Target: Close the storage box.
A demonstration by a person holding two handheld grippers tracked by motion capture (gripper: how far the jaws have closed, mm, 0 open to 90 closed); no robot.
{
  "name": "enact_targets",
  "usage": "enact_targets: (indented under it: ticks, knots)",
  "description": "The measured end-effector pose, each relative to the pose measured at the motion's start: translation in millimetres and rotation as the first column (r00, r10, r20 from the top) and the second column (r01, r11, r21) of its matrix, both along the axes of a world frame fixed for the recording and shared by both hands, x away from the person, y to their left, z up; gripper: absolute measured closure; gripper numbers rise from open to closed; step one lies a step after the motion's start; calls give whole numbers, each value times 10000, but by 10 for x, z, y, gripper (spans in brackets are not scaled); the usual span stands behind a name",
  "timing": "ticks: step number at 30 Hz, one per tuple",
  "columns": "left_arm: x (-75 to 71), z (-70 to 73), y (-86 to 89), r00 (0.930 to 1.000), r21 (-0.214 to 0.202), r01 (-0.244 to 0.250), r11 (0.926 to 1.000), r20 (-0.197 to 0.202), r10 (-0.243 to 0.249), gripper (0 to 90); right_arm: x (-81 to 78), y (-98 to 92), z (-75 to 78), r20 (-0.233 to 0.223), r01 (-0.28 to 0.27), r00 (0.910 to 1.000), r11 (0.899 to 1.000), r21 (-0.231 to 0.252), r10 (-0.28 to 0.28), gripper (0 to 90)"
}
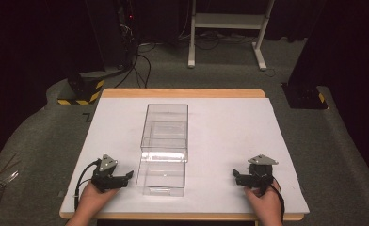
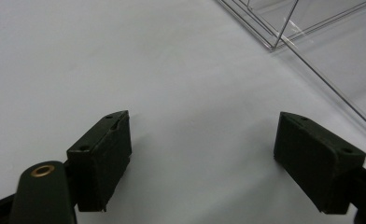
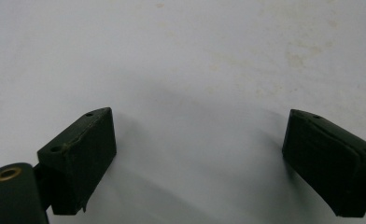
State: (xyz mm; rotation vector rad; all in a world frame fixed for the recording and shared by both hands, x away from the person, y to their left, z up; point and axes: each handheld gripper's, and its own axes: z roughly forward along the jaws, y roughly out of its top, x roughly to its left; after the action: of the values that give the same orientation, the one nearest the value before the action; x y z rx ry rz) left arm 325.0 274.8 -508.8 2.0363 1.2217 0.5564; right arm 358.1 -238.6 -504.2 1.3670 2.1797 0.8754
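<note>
White table; clear box's walls perhaps half-legible.

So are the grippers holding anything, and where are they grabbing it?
Nothing is held. The left gripper and right gripper are both open over the white table, beside the clear box.
</note>
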Motion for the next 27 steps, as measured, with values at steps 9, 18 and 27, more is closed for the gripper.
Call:
enact_targets:
  ticks: [9,18,27]
  knots:
    - [4,-1,6,10000,-91,43,9999,-50,-44,193,0,-4,-2,-18,-27,10000,10000,46,27,94]
    - [4,-1,6,10000,-97,28,9999,-45,-29,194,4,-3,0,-42,-25,10000,10000,50,26,93]
    - [-1,2,-3,10000,-12,-42,10000,10,42,198,4,-2,1,-47,-22,10000,10000,33,22,93]
